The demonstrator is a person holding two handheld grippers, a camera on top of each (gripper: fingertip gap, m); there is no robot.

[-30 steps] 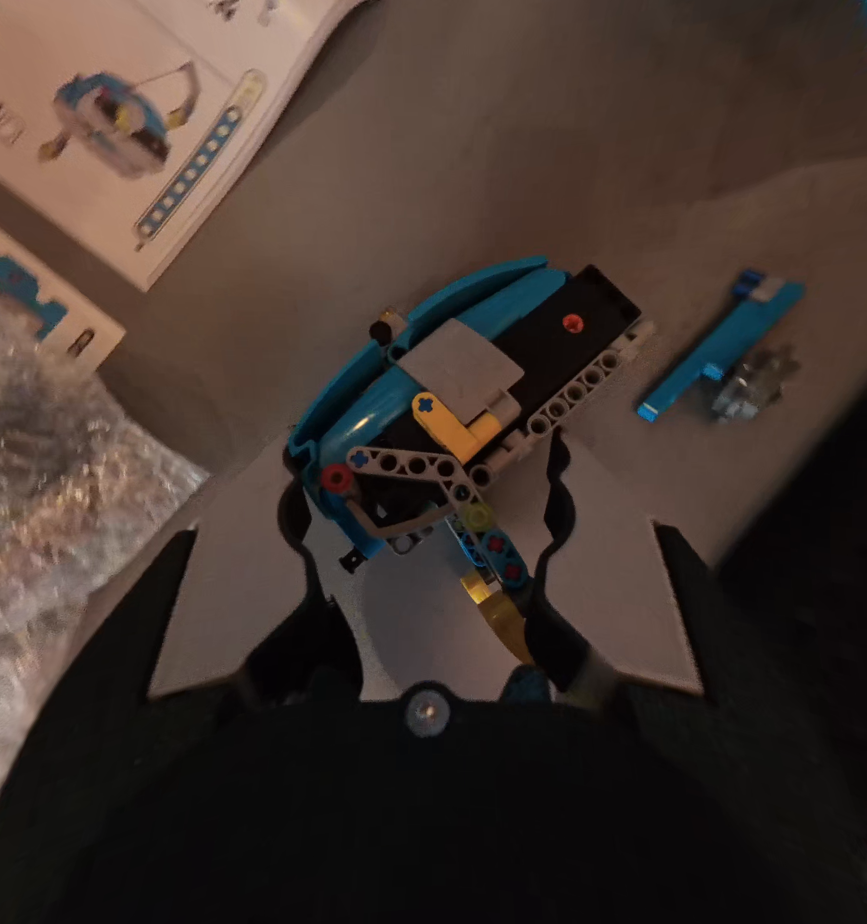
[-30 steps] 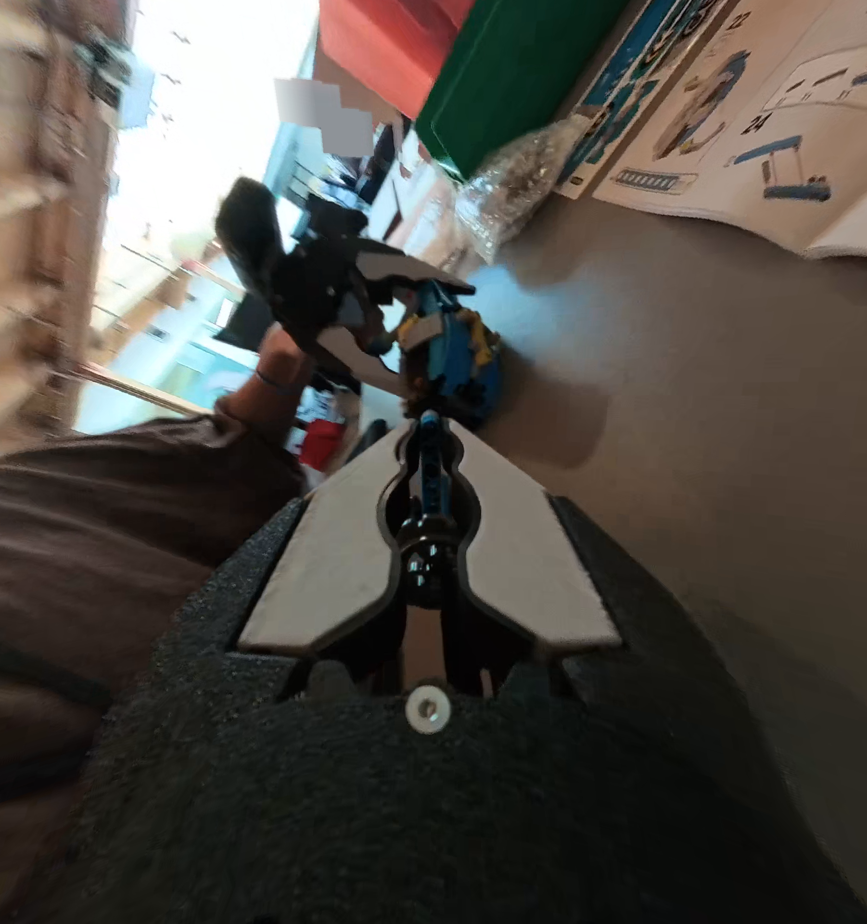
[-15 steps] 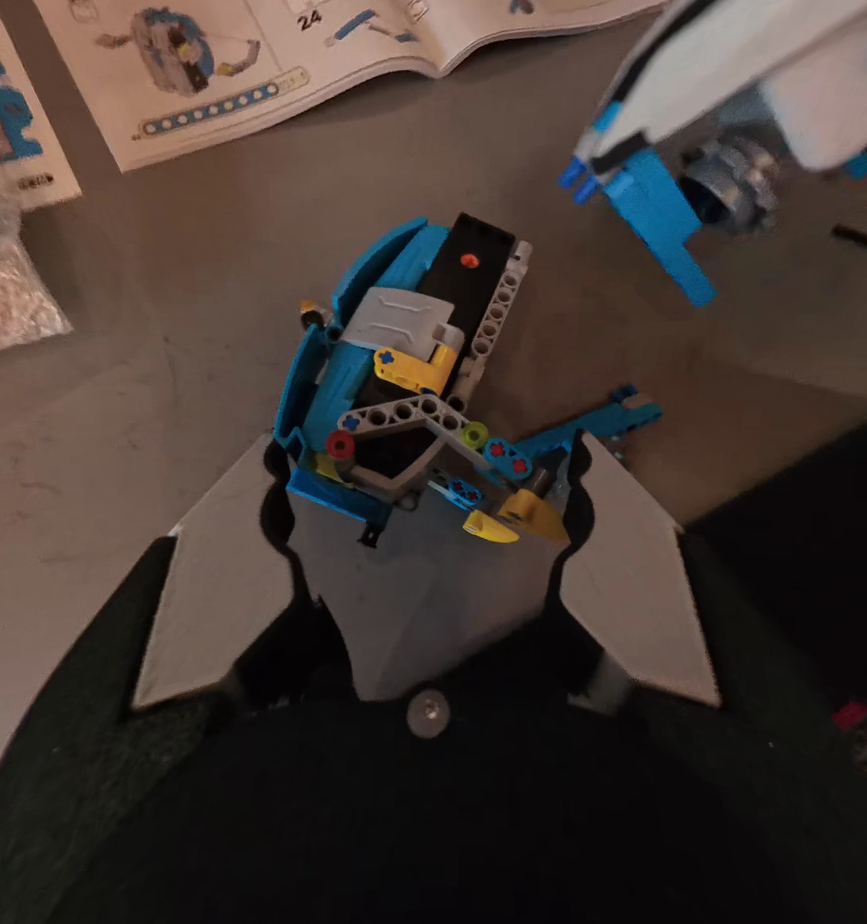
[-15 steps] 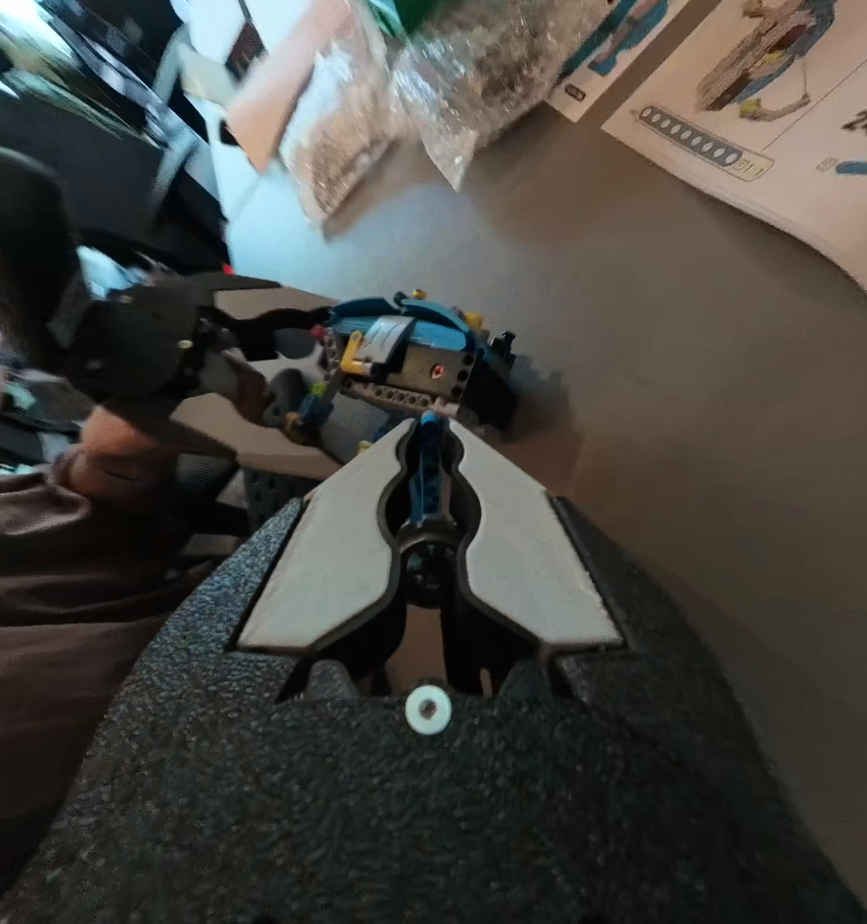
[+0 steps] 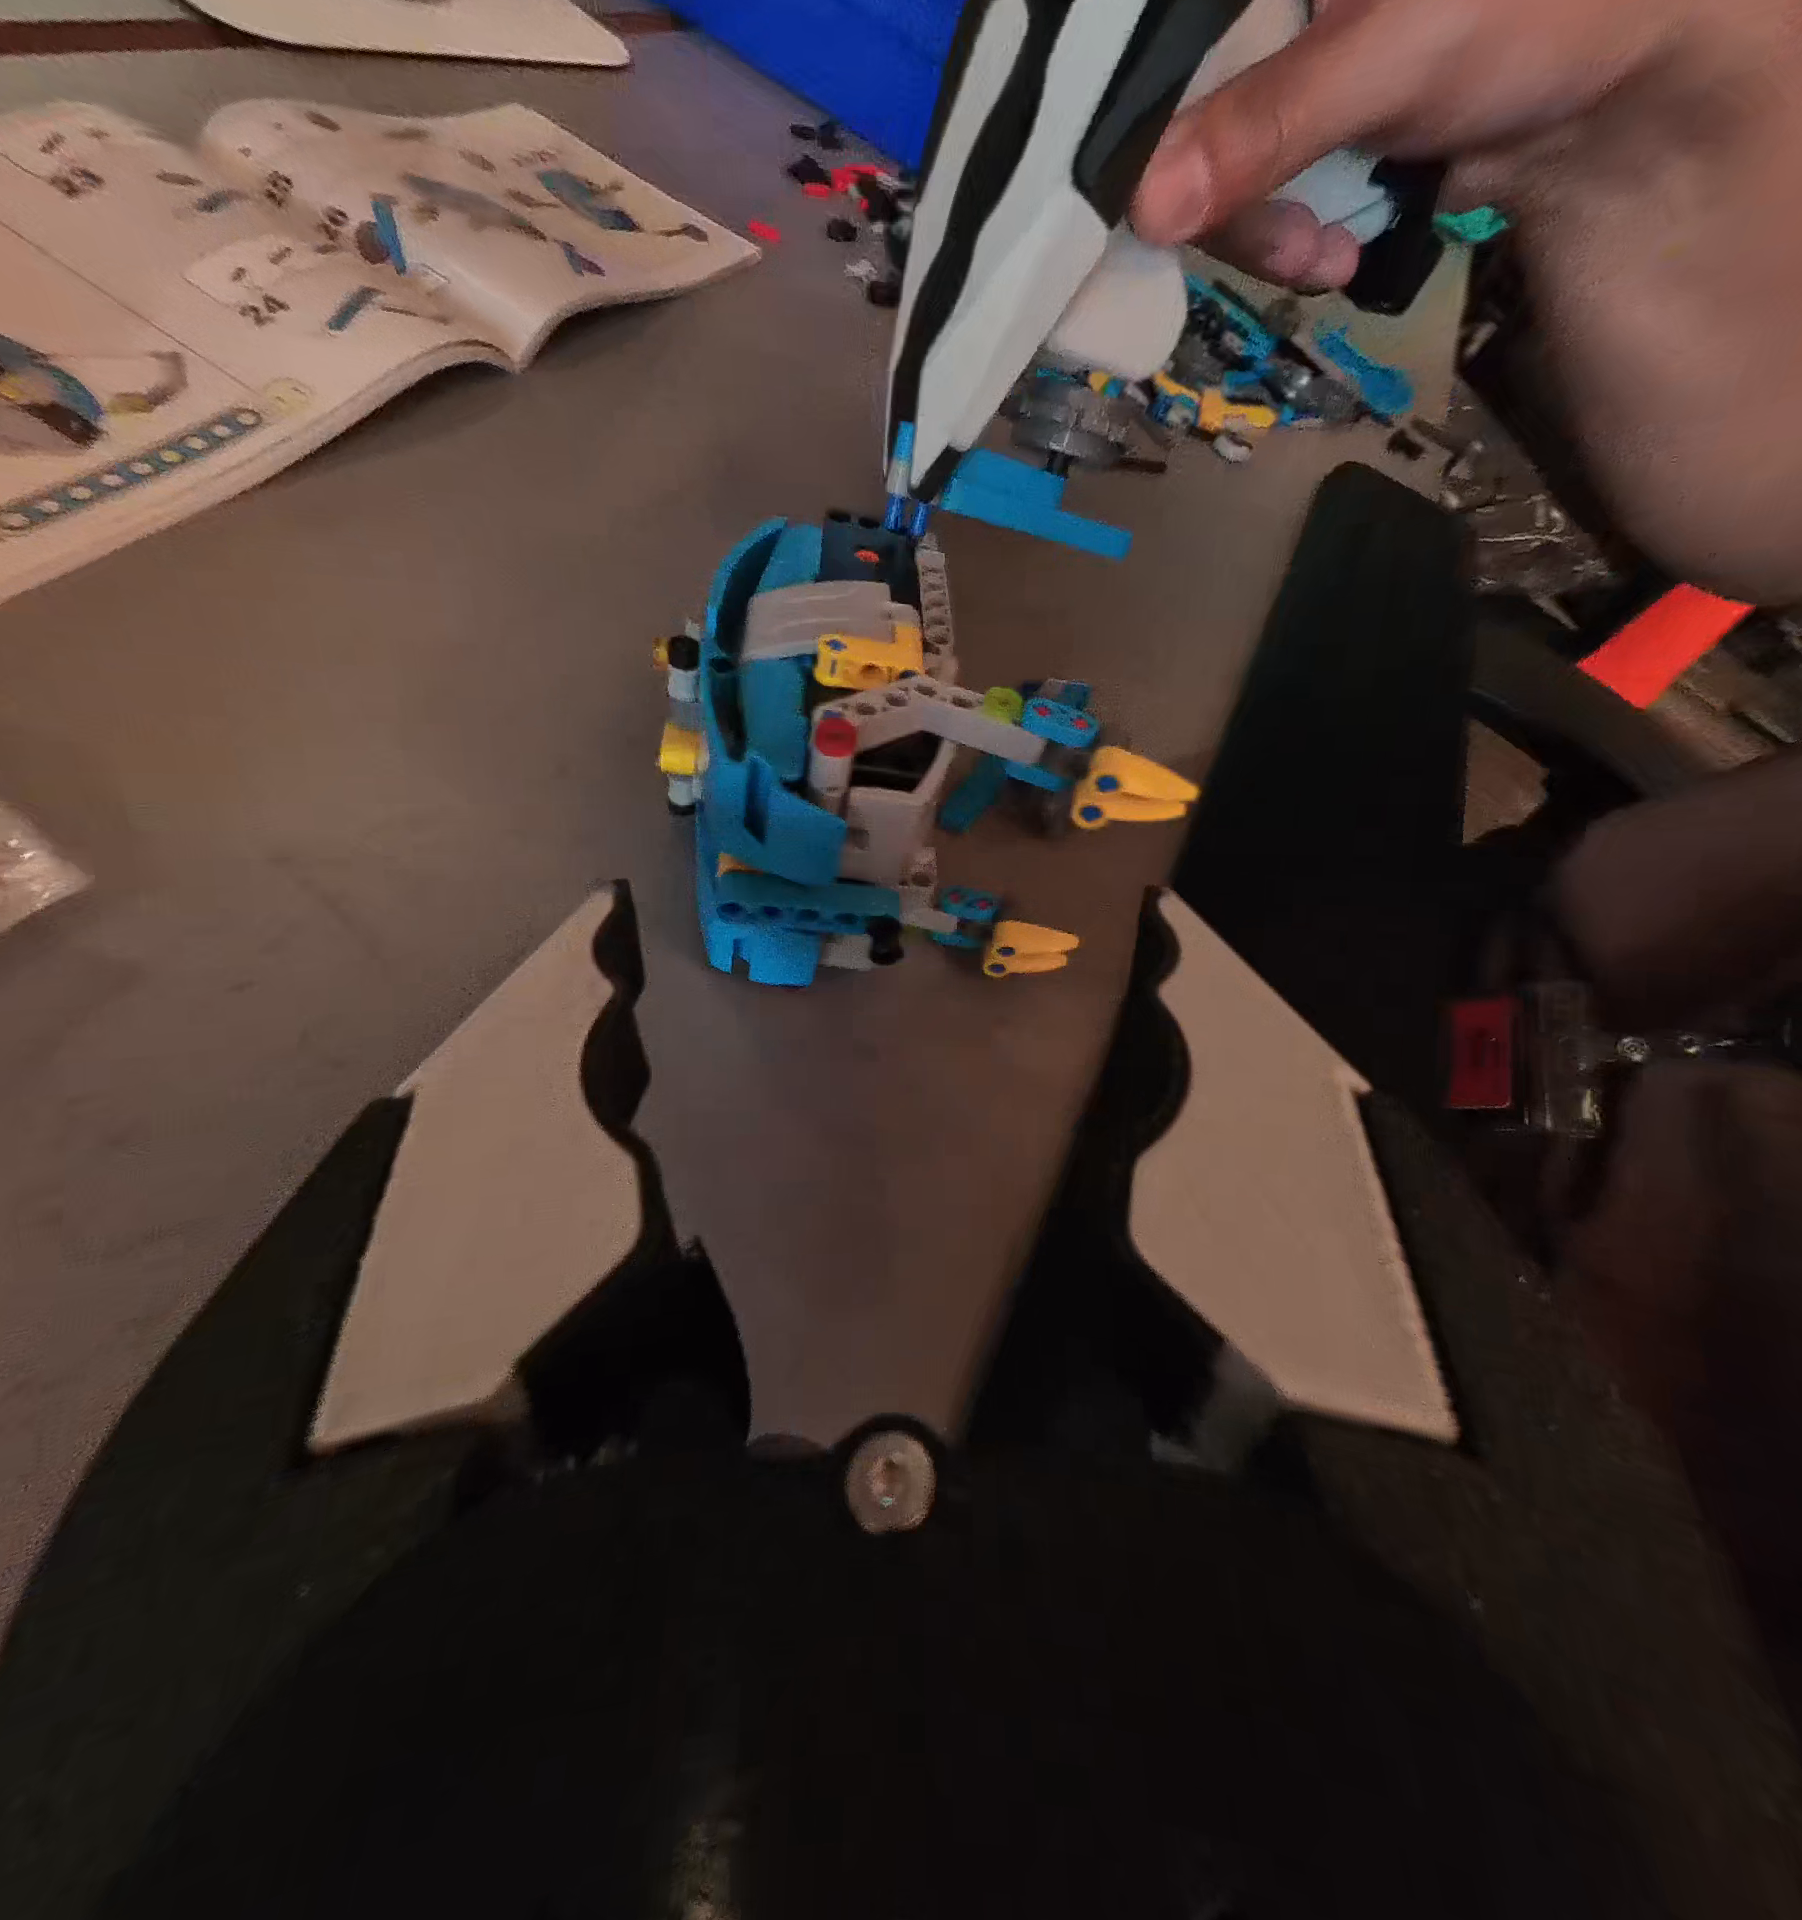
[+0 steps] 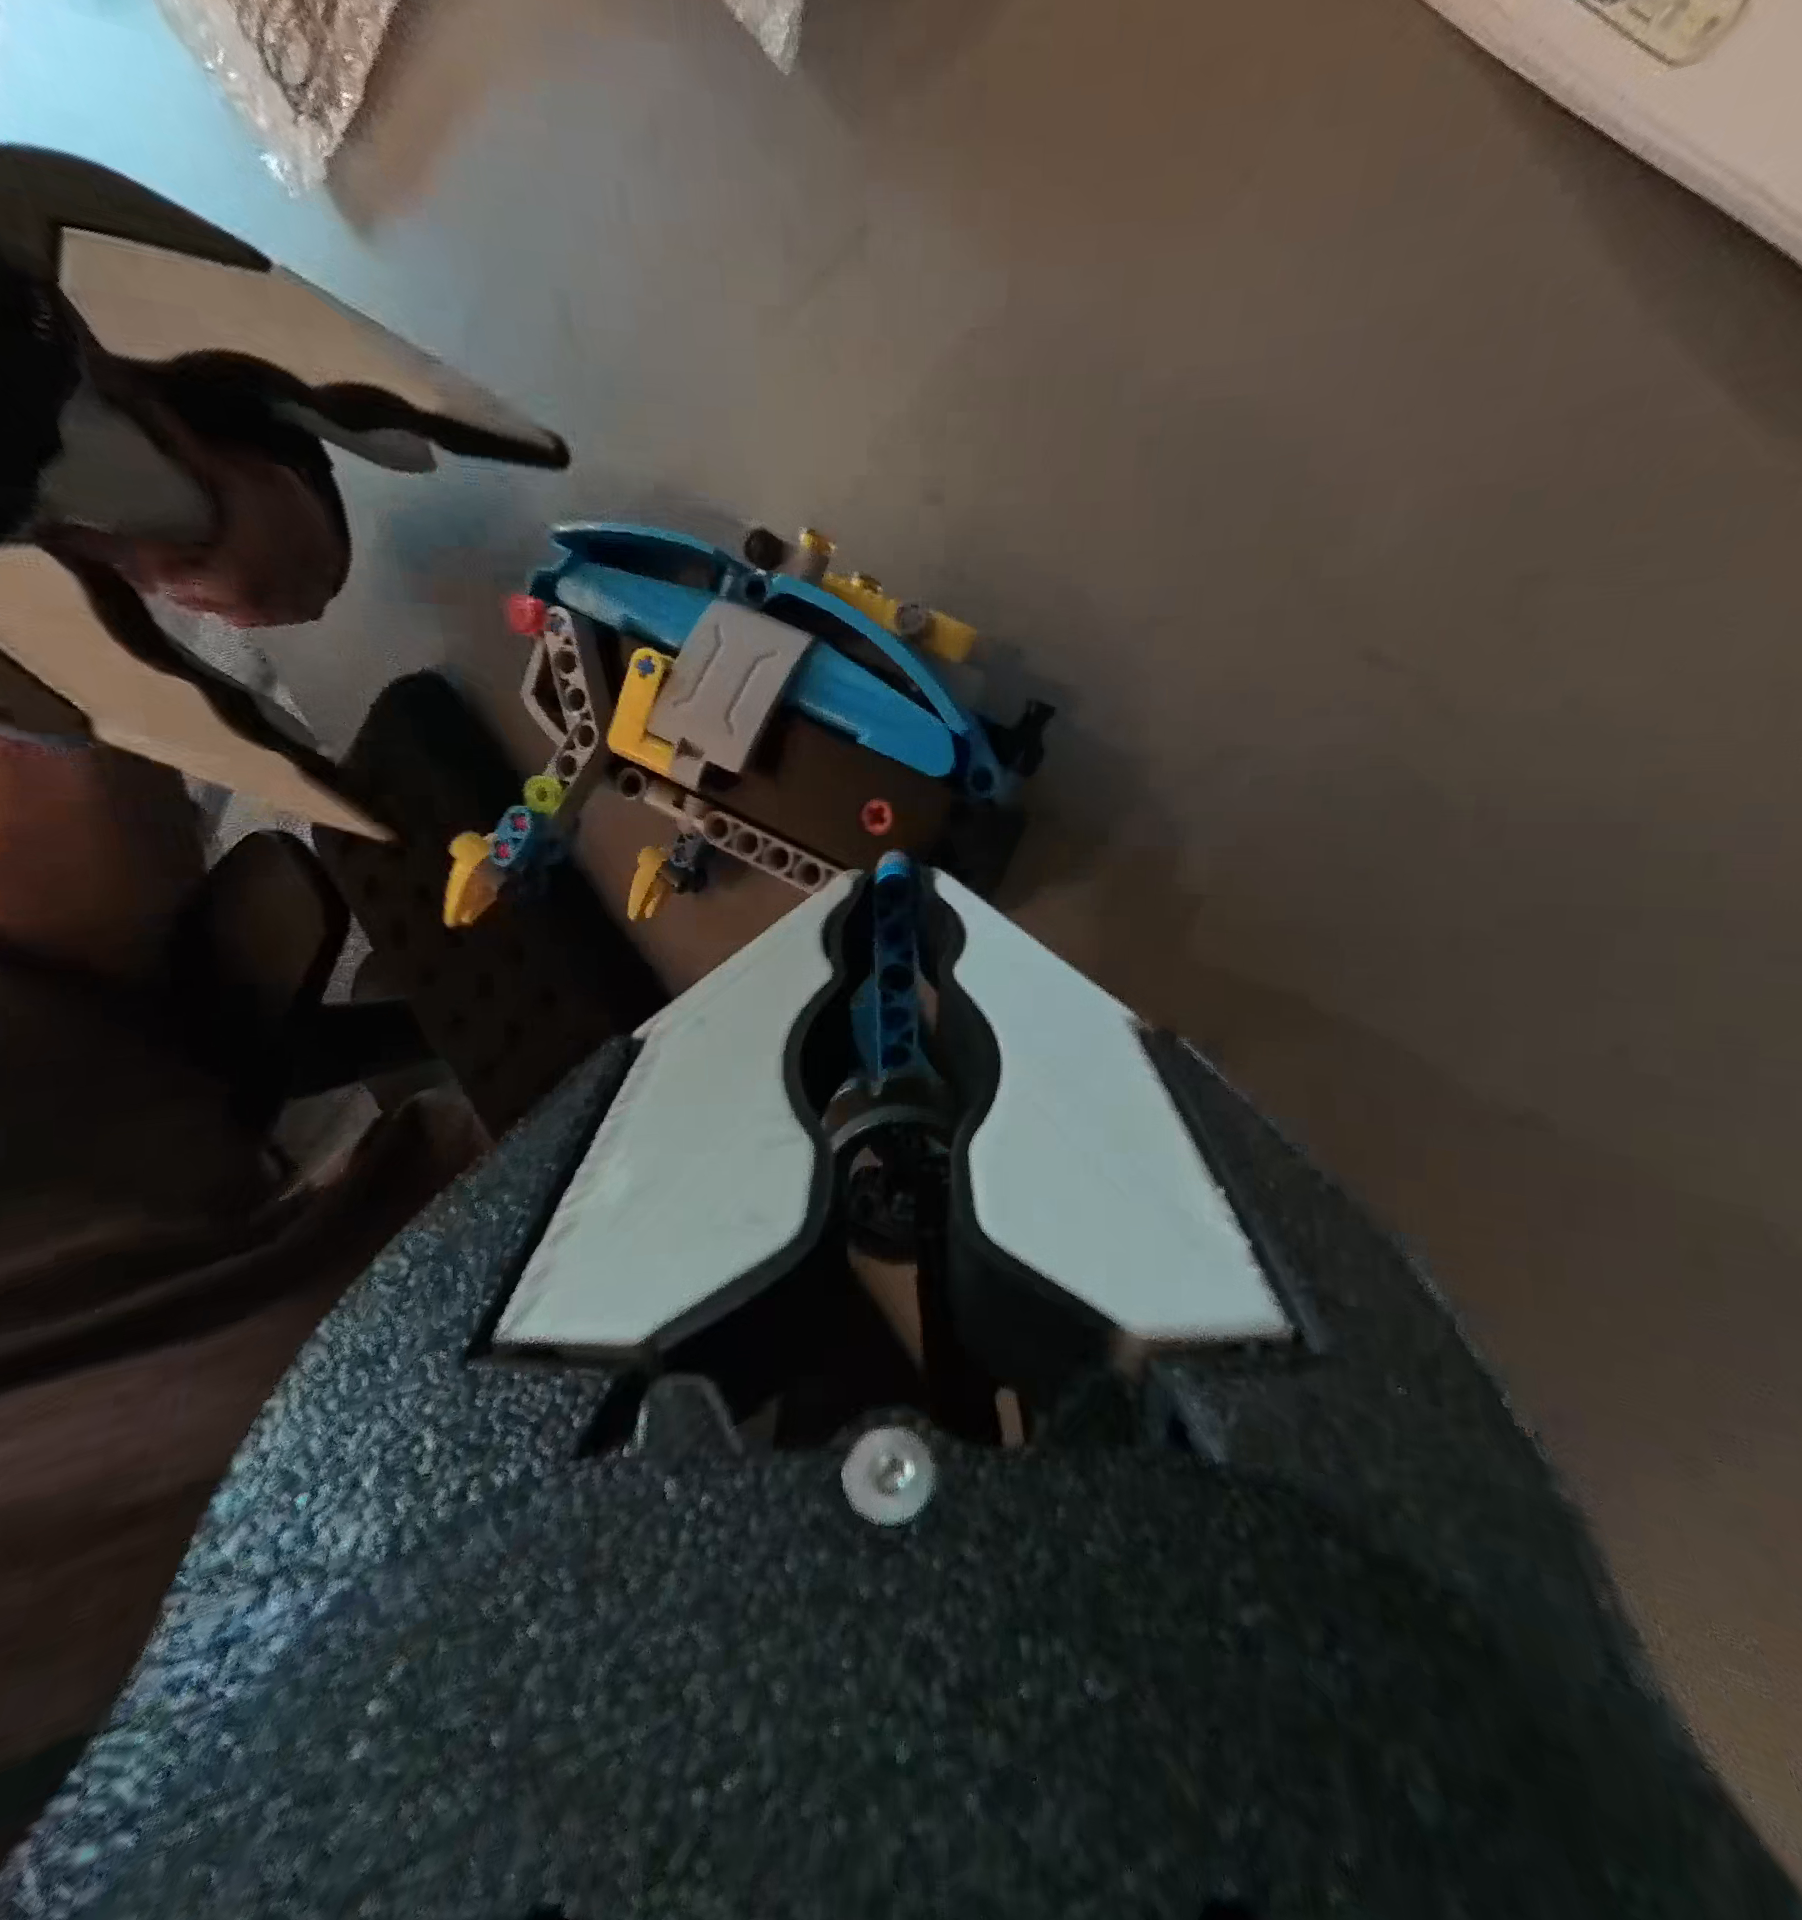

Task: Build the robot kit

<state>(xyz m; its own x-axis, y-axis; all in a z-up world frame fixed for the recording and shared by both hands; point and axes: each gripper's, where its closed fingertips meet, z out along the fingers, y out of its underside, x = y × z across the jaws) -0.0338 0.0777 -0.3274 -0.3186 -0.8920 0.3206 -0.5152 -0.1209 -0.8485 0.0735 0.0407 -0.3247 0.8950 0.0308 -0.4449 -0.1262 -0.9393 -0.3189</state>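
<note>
The instruction booklet (image 5: 253, 312) is blurred and cut off at the left edge; loose parts (image 5: 1240, 384) beyond are indistinct.

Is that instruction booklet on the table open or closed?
Open. The paper instruction booklet lies spread flat on the brown table, two printed pages showing either side of its centre fold.

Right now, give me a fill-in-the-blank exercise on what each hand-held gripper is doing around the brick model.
1. The left hand-held gripper has its jaws ____, with nothing between them.
2. The right hand-held gripper is shut on a ____ beam piece.
3. The brick model rests on the grey-brown ____.
4. The open instruction booklet lies to the ____ of the model in the left wrist view.

Missing words: open; blue; table; left
</note>
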